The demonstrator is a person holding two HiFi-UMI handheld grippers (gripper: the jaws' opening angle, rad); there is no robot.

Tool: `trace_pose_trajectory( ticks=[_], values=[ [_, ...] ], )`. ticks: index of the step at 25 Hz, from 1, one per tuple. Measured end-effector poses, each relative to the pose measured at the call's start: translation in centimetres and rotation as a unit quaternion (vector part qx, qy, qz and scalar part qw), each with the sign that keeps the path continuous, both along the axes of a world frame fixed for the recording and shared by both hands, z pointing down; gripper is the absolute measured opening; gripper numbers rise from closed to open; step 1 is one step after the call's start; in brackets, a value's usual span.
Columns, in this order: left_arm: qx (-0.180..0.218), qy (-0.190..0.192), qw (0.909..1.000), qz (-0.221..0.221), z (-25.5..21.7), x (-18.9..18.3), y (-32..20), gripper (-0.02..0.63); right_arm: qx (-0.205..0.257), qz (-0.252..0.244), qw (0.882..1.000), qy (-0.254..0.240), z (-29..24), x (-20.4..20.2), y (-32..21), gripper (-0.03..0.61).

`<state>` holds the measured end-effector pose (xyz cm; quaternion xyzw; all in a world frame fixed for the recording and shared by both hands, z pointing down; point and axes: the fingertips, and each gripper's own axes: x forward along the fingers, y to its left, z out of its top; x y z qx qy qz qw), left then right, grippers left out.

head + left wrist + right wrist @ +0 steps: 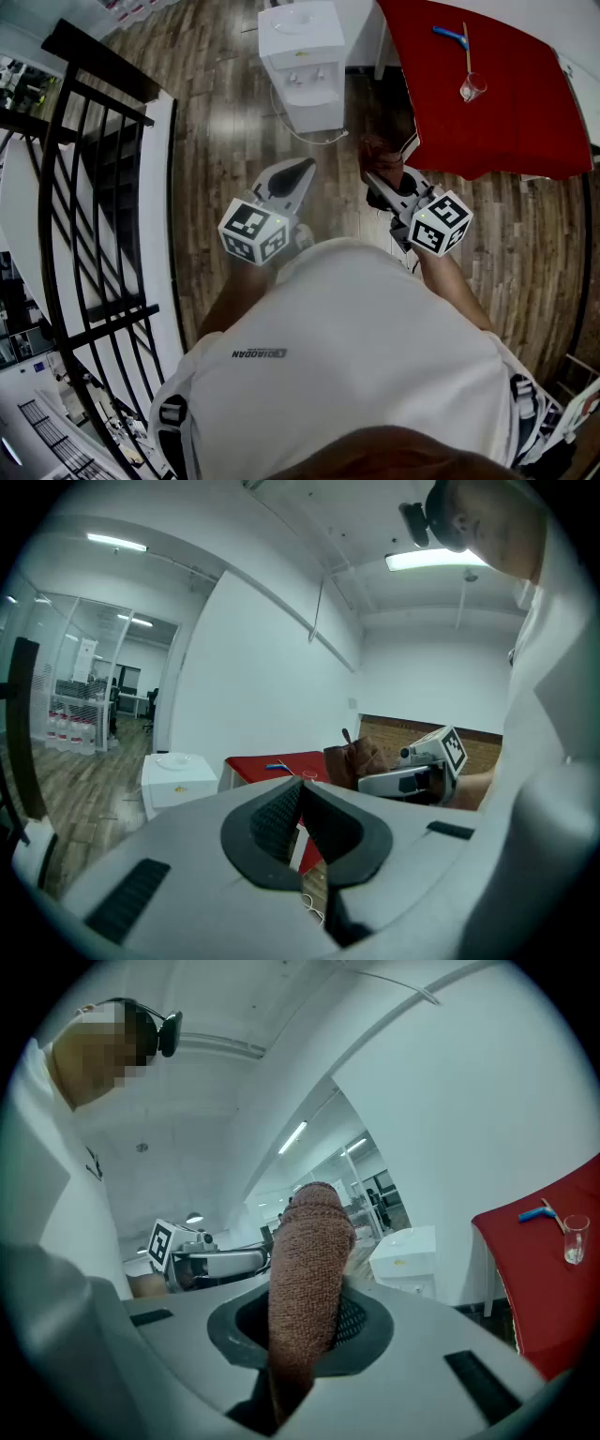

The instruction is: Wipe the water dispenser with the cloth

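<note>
Bright, even light falls from ceiling strips [441,561], leaving a soft sheen on the wood floor [202,66] left of the water dispenser [302,61]. Both gripper views bow strongly, with black corners and a slightly soft foreground.

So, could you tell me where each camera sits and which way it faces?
Head view: on the person's head, looking steeply down at the water dispenser and red table; the shirt and both arms show.
Left gripper view: on the left gripper, along its shut jaws towards the dispenser; shirt at right.
Right gripper view: on the right gripper, along jaws shut on the cloth; shirt at left.
All three share the dispenser and table.
</note>
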<state>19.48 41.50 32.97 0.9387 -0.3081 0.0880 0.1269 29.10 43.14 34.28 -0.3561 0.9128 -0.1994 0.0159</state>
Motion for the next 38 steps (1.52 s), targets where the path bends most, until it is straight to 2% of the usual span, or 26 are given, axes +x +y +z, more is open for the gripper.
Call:
trace_pose_trajectory(
  ticks=[9,13,19,25,29,34,38],
  values=[
    [0.004,0.003,1.0000,0.001,-0.4,0.2,0.3,-0.009,-0.002,-0.006,1.000,-0.001,-0.1,-0.2,0.3,0.064],
    [0.001,0.003,1.0000,0.000,-0.4,0.4,0.3,-0.008,0.001,-0.025,0.999,-0.023,-0.9,-0.6,0.5,0.066],
    [-0.031,0.033,0.9990,-0.005,0.1,0.9,0.4,-0.008,-0.001,-0.032,0.999,-0.028,-0.7,-0.8,0.7,0.066],
    [-0.020,0.022,0.9995,-0.005,-0.1,1.5,0.3,-0.008,0.003,-0.035,0.999,-0.028,-0.9,0.1,0.7,0.066],
    [-0.017,0.019,0.9997,-0.003,0.3,2.5,0.3,-0.008,0.000,-0.022,0.999,-0.029,-0.4,1.4,0.5,0.066],
    [-0.038,0.002,0.9993,-0.003,2.6,4.3,1.1,-0.008,-0.015,0.028,0.999,-0.012,0.8,4.7,0.1,0.066],
    [-0.031,0.000,0.9994,-0.016,2.7,5.4,1.5,-0.008,-0.019,0.033,0.999,-0.011,1.7,7.1,0.6,0.066]
  ],
)
